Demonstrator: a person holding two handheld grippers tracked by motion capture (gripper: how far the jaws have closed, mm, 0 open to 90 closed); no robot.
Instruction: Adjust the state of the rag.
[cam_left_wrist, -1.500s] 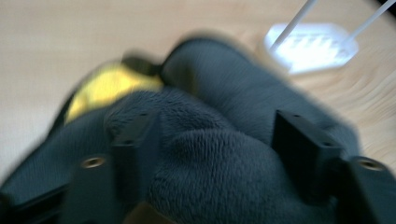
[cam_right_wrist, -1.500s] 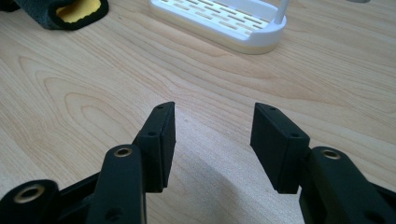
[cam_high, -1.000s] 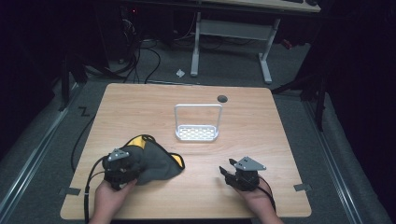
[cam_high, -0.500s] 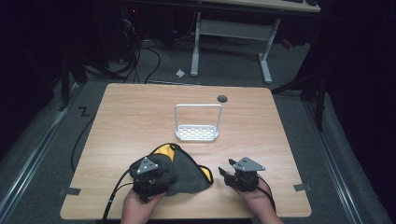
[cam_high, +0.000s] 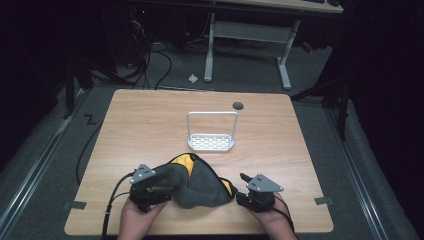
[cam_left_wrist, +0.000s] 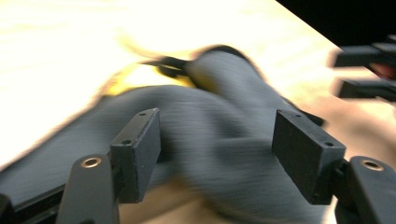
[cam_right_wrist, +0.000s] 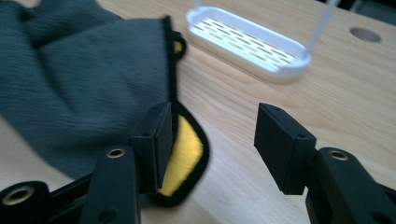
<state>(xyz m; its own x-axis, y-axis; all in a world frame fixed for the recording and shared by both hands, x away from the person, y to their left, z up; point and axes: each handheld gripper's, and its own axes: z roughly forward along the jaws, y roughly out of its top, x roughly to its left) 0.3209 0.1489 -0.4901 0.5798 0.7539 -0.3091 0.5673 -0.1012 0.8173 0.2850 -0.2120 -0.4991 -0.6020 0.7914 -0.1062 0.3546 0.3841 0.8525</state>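
A grey cloth (cam_high: 200, 182) with a yellow lining and black edging lies bunched on the wooden table (cam_high: 150, 125) near its front edge, between my two grippers. My left gripper (cam_high: 161, 192) sits at the cloth's left end. Its jaws have just been opening and stand wide apart in the blurred left gripper view (cam_left_wrist: 217, 140), with the cloth (cam_left_wrist: 219, 116) lying between and beyond the pads, not pinched. My right gripper (cam_high: 241, 187) is open at the cloth's right end. In the right gripper view (cam_right_wrist: 212, 135), the cloth's yellow corner (cam_right_wrist: 184, 154) lies beside the left pad, outside the gap.
A white slotted rack (cam_high: 211, 144) with a tall wire handle stands mid-table behind the cloth, also in the right gripper view (cam_right_wrist: 247, 44). A round cable hole (cam_high: 238, 105) is near the far edge. Cables hang off the table's left side.
The left gripper dragged the cloth from the front left toward the right gripper, then let go and drew back slightly. The cloth now reaches the right gripper, which barely moved.
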